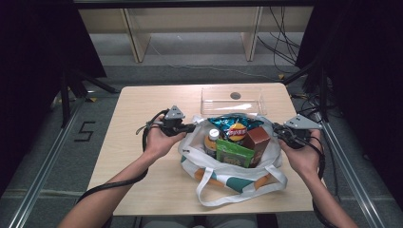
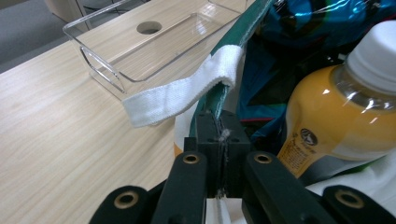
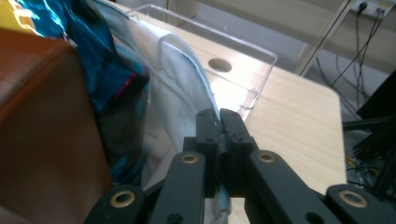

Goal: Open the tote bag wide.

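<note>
In the middle of the table [image 1: 142, 109], holds a bag [image 1: 237, 178] by both sides of its mouth. With the left gripper [image 1: 189, 128], pinches the bag's left rim, jaws shut tight on the cloth just below a white strap [image 2: 187, 95]. With the right gripper [image 1: 279, 131], pinches the bag's right rim the same way, jaws pressed together on the thin white fabric.

Pulls the two sides apart, probably to keep the soft mouth wide and the walls taut, and to stop any slumping over the goods.

Inside the bag, keeps a bottle [image 1: 212, 138] upright at the left, a chip packet [image 1: 235, 124] at the back, a brown box [image 1: 259, 137] at the right and a green pouch [image 1: 233, 153] at the front. Leaves them proud of the rim, and so easy to reach from above.

Just behind the bag, leaves a clear tray [image 1: 232, 111] bare, likely as the place for the goods. In front of the bag, lets the long loops [image 1: 209, 192] lie slack on the table, out of the way of the mouth.

Needs one free gripper for any lifting, so must likely let go of one rim first, at the risk of a sag on that side of the bag.
</note>
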Motion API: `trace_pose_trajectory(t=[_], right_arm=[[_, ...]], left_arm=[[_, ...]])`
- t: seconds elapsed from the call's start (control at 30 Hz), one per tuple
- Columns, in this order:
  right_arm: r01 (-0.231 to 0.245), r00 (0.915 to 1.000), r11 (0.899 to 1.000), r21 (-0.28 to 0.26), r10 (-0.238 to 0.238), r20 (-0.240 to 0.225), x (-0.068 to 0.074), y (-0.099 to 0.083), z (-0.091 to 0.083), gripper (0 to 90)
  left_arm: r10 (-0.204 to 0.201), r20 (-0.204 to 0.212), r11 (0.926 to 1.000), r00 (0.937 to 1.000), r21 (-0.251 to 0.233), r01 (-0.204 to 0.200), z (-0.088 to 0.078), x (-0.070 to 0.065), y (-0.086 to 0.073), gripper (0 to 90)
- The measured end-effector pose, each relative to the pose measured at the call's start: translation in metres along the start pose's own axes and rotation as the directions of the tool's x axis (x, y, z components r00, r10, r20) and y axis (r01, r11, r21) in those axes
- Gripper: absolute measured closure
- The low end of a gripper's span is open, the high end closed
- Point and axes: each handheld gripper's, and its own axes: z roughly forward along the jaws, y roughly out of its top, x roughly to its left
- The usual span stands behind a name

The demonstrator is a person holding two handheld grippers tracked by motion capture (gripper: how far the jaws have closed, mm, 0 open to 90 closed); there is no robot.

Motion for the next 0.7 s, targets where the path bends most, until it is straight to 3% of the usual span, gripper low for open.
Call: trace_pose_trajectory(t=[0.07, 0.13, 0.17, 0.3, 0.47, 0.7], right_arm=[[-0.048, 0.9987, 0.998, 0.028, 0.049, -0.015, 0.001, -0.004, 0.002, 87.6], [-0.026, 0.9995, 0.999, 0.021, 0.026, -0.02, -0.003, -0.007, 0.005, 87.7], [-0.058, 0.9981, 0.997, 0.041, 0.059, -0.018, 0.0, -0.007, 0.005, 87.6], [-0.011, 0.9999, 1.0, 0.013, 0.011, -0.007, -0.004, -0.011, 0.01, 87.7], [-0.03, 0.9995, 0.998, 0.047, 0.03, -0.012, -0.003, -0.016, 0.015, 87.7], [-0.021, 0.9994, 0.997, 0.07, 0.023, -0.024, -0.005, -0.024, 0.022, 87.6]], left_arm=[[-0.003, 0.001, 1.0, 1.0, 0.006, 0.003, 0.003, 0.001, -0.002, 88.1], [-0.007, -0.008, 0.9999, 0.9999, 0.009, 0.007, 0.006, 0.002, -0.004, 88.1], [-0.009, -0.008, 0.9999, 0.9999, 0.011, 0.01, 0.007, 0.003, -0.005, 88.1], [-0.017, -0.019, 0.9998, 0.9997, 0.013, 0.018, 0.013, 0.005, -0.009, 88.1], [-0.017, -0.03, 0.9997, 0.9994, 0.019, 0.017, 0.02, 0.004, -0.014, 88.1], [-0.01, -0.026, 0.9998, 0.9996, 0.02, 0.01, 0.023, 0.003, -0.017, 88.1]])
